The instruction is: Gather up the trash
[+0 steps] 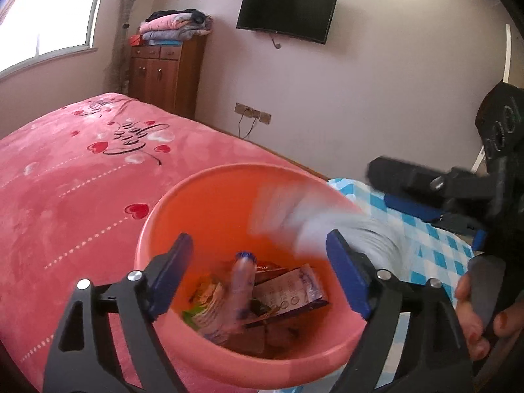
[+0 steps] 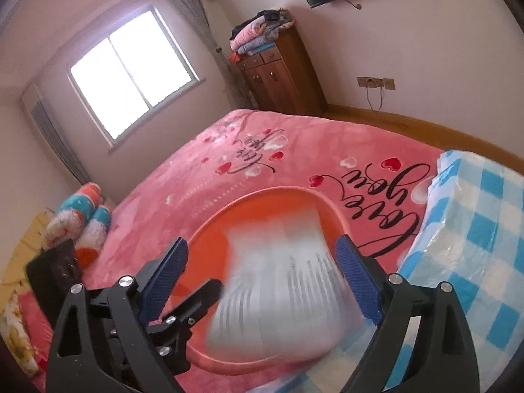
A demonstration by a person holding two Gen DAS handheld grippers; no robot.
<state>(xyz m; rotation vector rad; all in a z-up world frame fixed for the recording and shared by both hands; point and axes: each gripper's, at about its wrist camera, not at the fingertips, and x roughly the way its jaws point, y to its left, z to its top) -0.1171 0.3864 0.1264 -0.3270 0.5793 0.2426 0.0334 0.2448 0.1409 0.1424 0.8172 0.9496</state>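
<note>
A pink bin (image 1: 170,216) stands beside a big bed (image 1: 65,180) with a pink blanket that has red hearts and black writing on it. The bin is round and its top is open.

Inside the bin lies some trash. There is a clear bottle (image 1: 240,281) with a blue cap, a purple and white wrapper (image 1: 291,291), and a green and white packet (image 1: 206,308). They all sit at the bottom, close together.

The left gripper (image 1: 258,275) is over the near side of the bin. Its blue fingers (image 1: 172,278) are wide apart and hold nothing.

The right gripper (image 2: 262,281) is over the bin too. Its fingers (image 2: 358,281) are also wide apart. A white blurry thing (image 2: 278,281) is between them, above the open bin. It is too blurry to tell what it is. The fingers do not press on it. In the left view the same white blur (image 1: 314,216) is over the far right edge of the bin.

A hand (image 1: 475,311) with red nails holds the handle of the right gripper.

To the right of the bin is a surface with a blue and white checked cloth (image 2: 475,229). A black TV (image 1: 286,13) hangs on the wall. A brown cupboard (image 1: 163,72) stands in the corner with folded clothes (image 1: 177,24) on top. A bright window (image 2: 131,75) is on the far wall.
</note>
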